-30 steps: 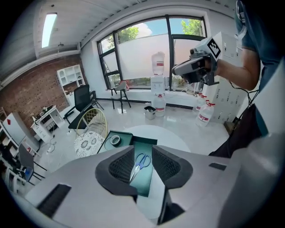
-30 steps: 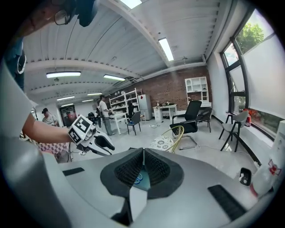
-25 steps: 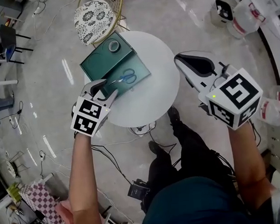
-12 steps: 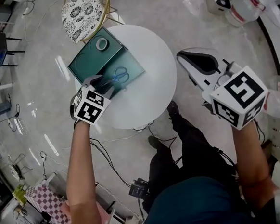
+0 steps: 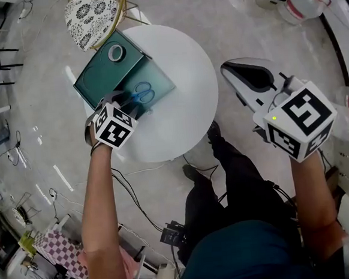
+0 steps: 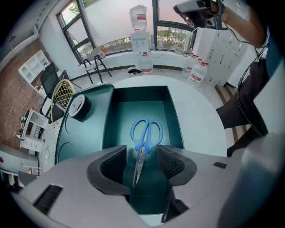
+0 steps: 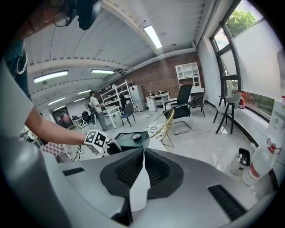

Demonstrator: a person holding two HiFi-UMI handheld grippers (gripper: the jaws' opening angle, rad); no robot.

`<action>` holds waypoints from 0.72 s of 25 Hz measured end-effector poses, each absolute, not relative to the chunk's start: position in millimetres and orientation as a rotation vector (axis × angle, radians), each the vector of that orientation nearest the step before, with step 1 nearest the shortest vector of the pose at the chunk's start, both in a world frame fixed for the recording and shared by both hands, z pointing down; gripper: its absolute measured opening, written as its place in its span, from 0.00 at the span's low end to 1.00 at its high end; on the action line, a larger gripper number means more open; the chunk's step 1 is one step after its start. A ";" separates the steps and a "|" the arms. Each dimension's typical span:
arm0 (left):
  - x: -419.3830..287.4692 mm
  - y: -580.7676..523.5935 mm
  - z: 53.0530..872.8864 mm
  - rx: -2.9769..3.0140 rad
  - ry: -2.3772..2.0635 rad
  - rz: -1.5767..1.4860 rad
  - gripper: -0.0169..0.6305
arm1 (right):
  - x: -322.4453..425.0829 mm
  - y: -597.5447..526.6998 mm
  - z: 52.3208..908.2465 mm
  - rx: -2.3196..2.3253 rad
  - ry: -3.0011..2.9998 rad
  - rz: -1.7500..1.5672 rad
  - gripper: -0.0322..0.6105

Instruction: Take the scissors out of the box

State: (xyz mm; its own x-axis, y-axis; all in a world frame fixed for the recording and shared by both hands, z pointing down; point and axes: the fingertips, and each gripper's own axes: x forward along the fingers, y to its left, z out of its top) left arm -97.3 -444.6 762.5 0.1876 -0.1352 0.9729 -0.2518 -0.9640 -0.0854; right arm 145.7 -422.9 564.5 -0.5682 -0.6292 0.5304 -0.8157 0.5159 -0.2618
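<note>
The scissors [image 6: 142, 149] lay flat inside the box [image 6: 129, 104]. The left gripper [image 6: 141, 162] stood over the box, jaws opening, blades between them, unpressed. The right gripper [image 7: 143, 156], closed and empty, was well clear of the box.

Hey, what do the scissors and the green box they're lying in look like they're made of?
The scissors have glossy, evenly blue handles, which look like moulded plastic. Their blades are bare grey metal with a dull shine. The box is dark teal with flat matte walls and crisp straight edges. It is probably coated cardboard, though thin plastic can't be ruled out.
</note>
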 end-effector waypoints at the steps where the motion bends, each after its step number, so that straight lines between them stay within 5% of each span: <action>1: -97.1 -446.4 766.3 2.342 -0.381 1.913 0.36 | 146.4 -424.1 567.9 1.196 -2.388 0.703 0.11; 13: -96.7 -446.5 802.7 2.238 -0.286 2.000 0.35 | 157.5 -432.6 592.1 1.216 -2.358 0.742 0.11; 18: -93.1 -443.2 804.1 2.238 -0.269 1.950 0.27 | 155.8 -431.6 597.1 1.213 -2.352 0.756 0.11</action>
State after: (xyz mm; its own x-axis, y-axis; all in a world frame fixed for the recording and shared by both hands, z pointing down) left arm -93.1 -443.2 804.1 0.1334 -0.0292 0.9906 -0.2397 -0.9708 0.0037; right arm 155.8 -431.6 597.1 -0.5512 -0.6209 0.5574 -0.8294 0.4807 -0.2847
